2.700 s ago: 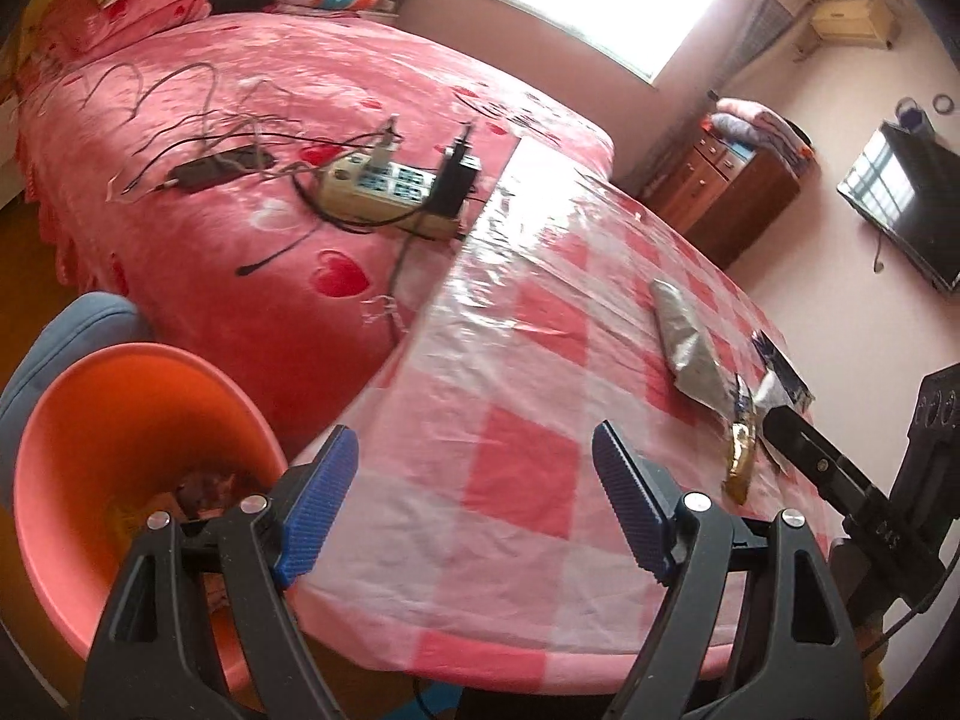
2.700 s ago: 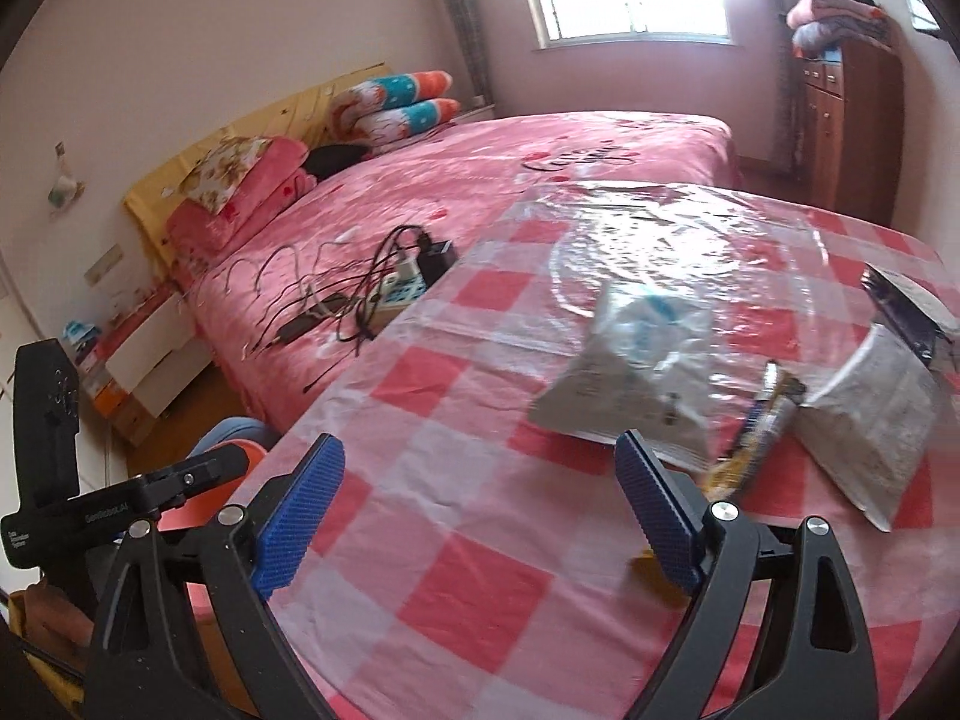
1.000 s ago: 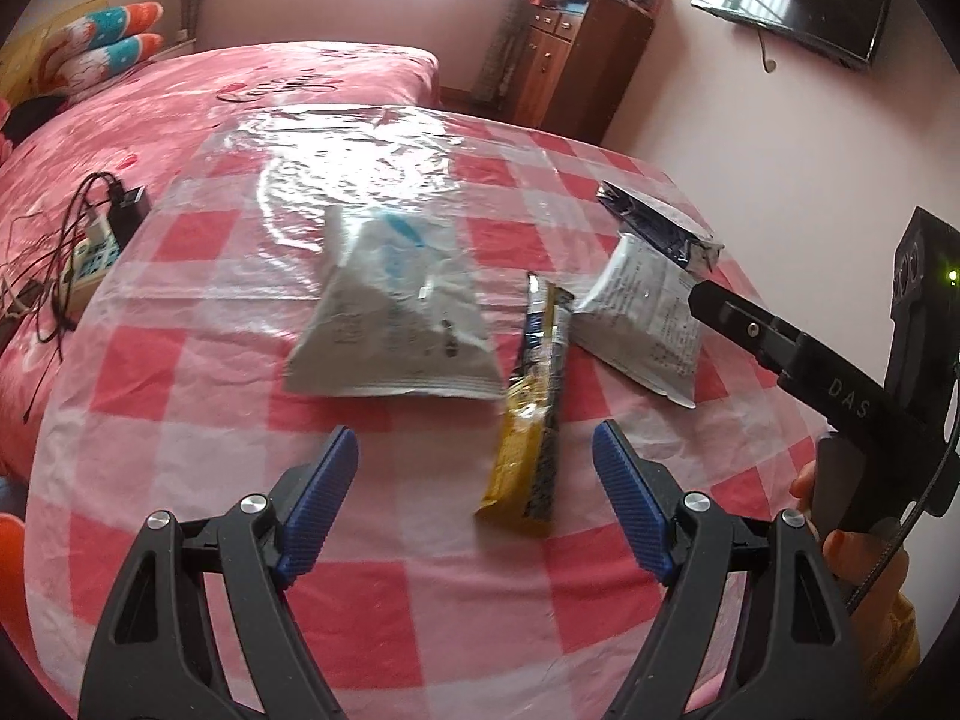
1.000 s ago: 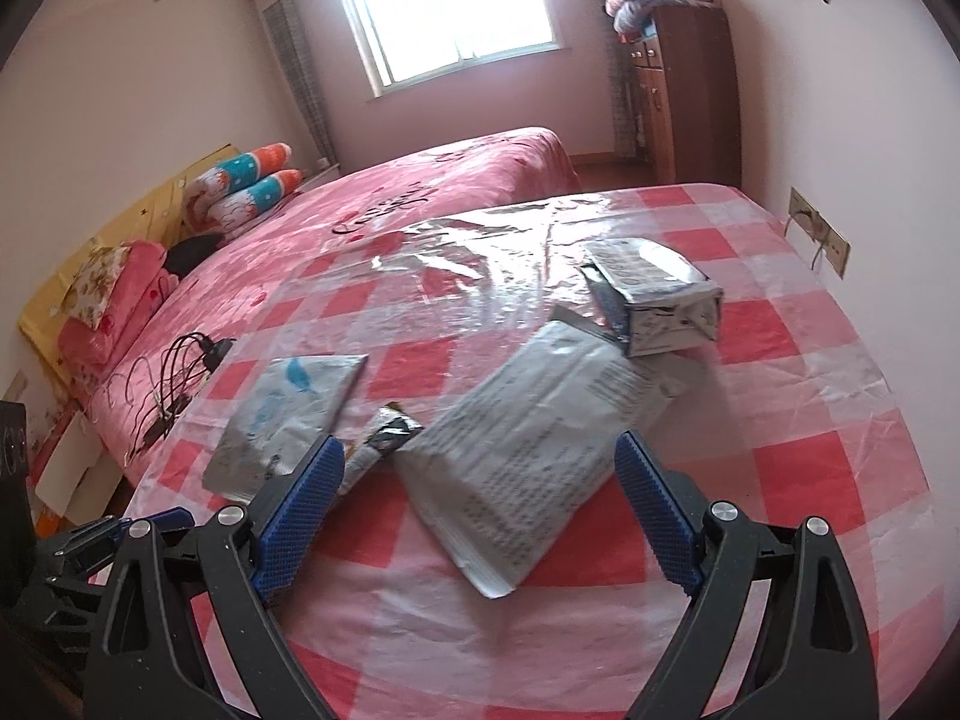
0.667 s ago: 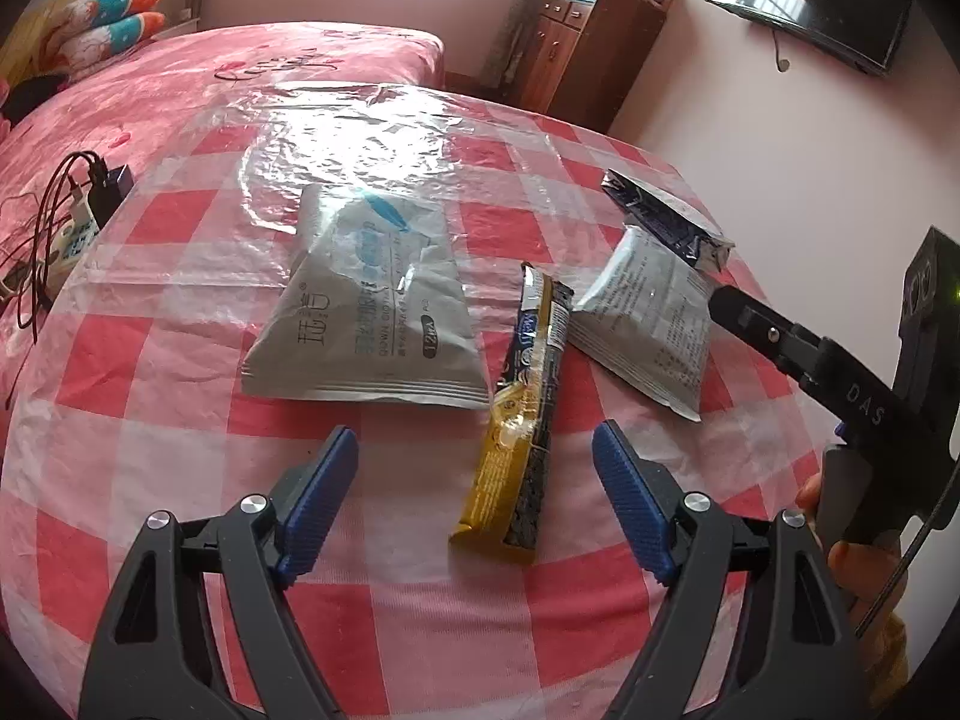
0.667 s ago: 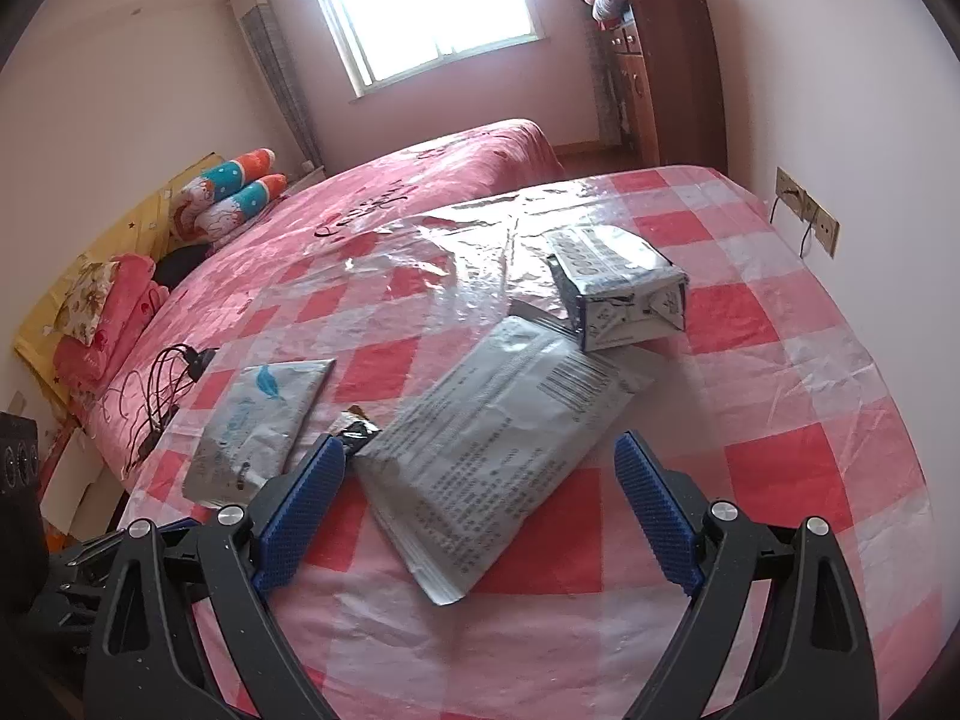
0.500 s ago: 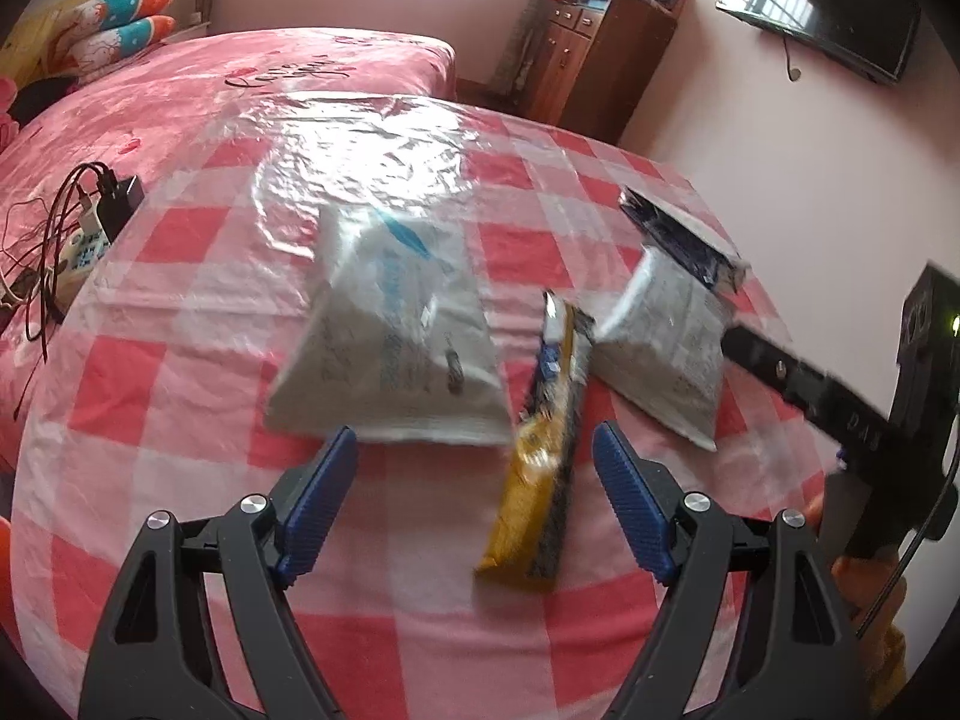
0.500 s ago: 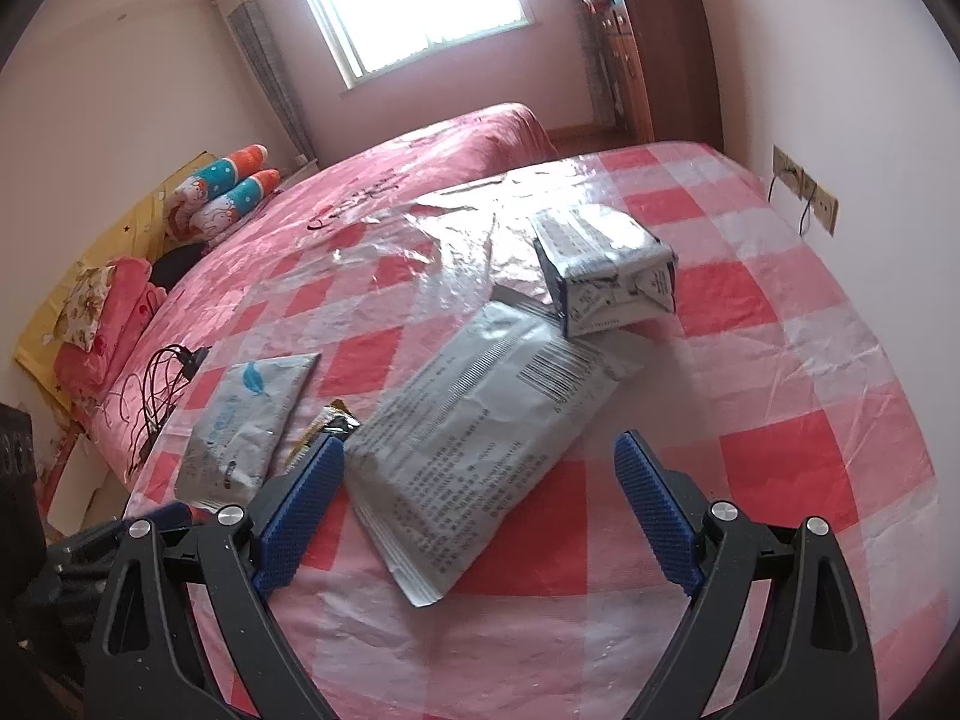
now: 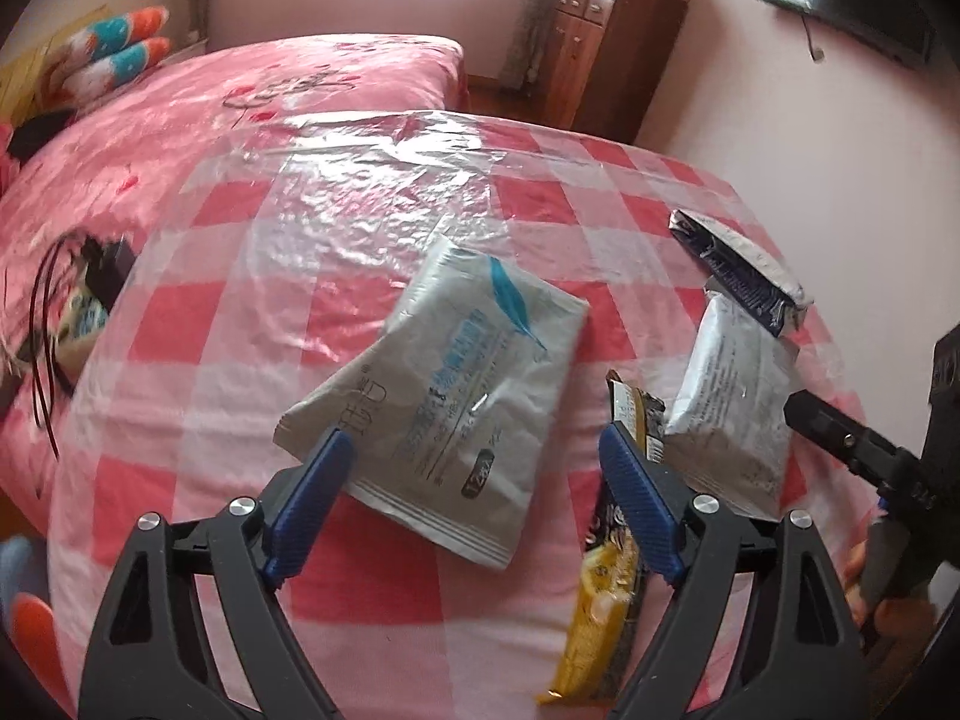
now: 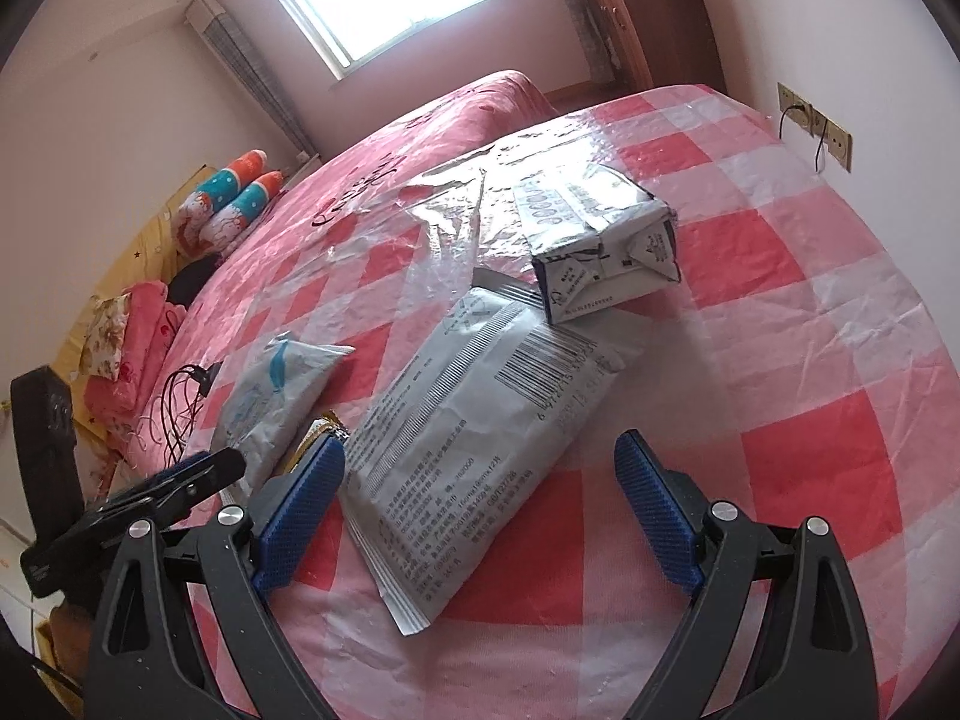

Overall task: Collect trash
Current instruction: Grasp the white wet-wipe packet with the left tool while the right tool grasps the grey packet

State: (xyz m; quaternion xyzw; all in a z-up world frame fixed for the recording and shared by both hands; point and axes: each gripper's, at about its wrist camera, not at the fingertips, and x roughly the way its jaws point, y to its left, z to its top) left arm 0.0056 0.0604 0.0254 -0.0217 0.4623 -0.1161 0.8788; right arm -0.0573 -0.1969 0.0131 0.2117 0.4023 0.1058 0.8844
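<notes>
On the round table (image 9: 180, 372), under its red-and-white checked cover and crinkled clear plastic sheet, four bits of trash lie loose near the edge the person stands at, which is likely why both grippers lean down over that side. The left gripper (image 9: 474, 480) hangs with its blue pads spread wide and nothing pinched; its jaws have just been opening further, and the near corner of the white pouch with a blue feather mark (image 9: 456, 384) sits between them without either pad pressing on it, so I judge it is being lined up for a grab. That pouch lies flat and tilted, just beside the yellow-and-black snack wrapper (image 9: 606, 600), whose far end passes behind the left gripper's right pad. The right gripper (image 10: 480, 504) is also wide open and empty, poised above the grey printed packet (image 10: 480, 438), which lies flat with its barcode end touching or slipped under the crushed white-and-navy carton (image 10: 600, 240) beyond it; which of the two I cannot tell. Each tool faces its own piece, so the two hands seem set to work side by side without crossing. Nothing is lifted yet, so the collecting of these four looks unstarted. Thin flat film on slick plastic may slide away from closing pads, so a corner or raised edge is the better bite. Beyond the table, a pink bed (image 9: 300, 90) holds cables and a power strip (image 9: 78, 312), well apart from the trash
</notes>
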